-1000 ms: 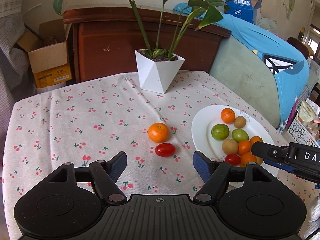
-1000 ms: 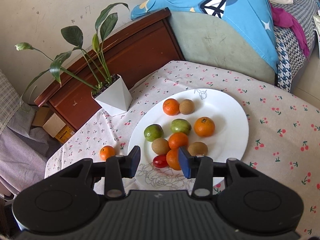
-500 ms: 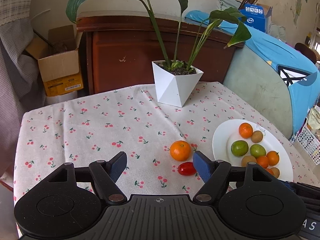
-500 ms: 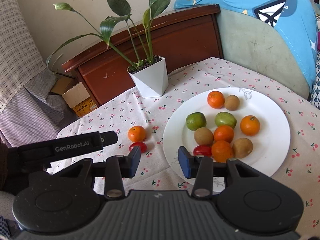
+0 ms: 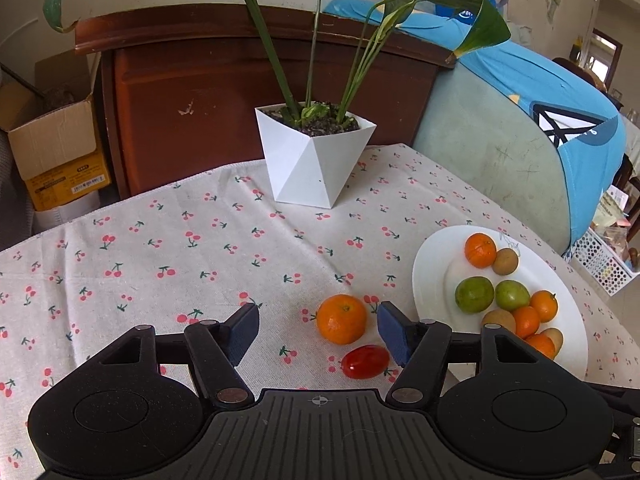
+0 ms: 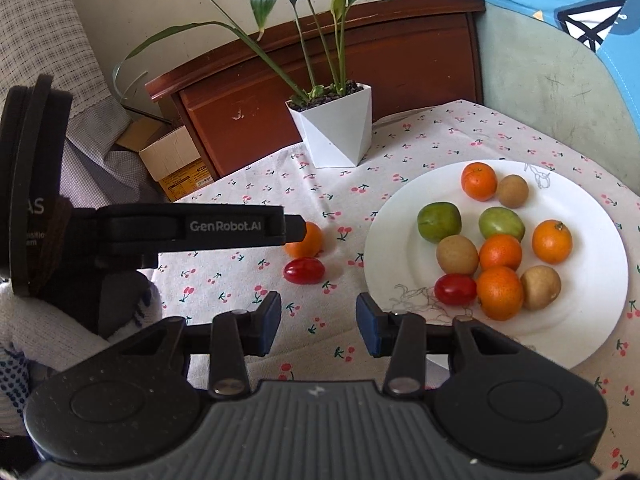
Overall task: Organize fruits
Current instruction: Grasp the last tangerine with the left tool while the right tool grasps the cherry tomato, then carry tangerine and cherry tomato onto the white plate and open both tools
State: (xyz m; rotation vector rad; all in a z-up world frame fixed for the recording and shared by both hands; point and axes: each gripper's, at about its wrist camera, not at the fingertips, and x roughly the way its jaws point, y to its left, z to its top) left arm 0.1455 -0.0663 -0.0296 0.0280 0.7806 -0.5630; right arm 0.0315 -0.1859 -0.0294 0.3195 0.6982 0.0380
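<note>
An orange (image 5: 342, 319) and a red tomato (image 5: 365, 361) lie on the cherry-print tablecloth, just left of a white plate (image 5: 432, 264). The plate holds several oranges, kiwis, two green fruits and a tomato (image 6: 455, 289). My left gripper (image 5: 316, 332) is open and empty, and the orange and tomato sit between its fingertips toward the right one. My right gripper (image 6: 318, 322) is open and empty, near the plate's (image 6: 384, 216) left front rim. In the right wrist view the left gripper's finger (image 6: 200, 226) partly hides the orange (image 6: 310, 240); the loose tomato (image 6: 304, 270) shows below it.
A white angular pot (image 5: 316, 156) with a leafy plant stands at the back of the table. Behind it is a brown wooden cabinet (image 5: 240, 92), with a cardboard box (image 5: 52, 140) to the left. A blue-covered sofa (image 5: 520, 128) is at the right.
My left gripper has moved forward and down toward the orange and tomato, which now lie between its fingers. My right gripper has swung left, away from the plate. Both stay open.
</note>
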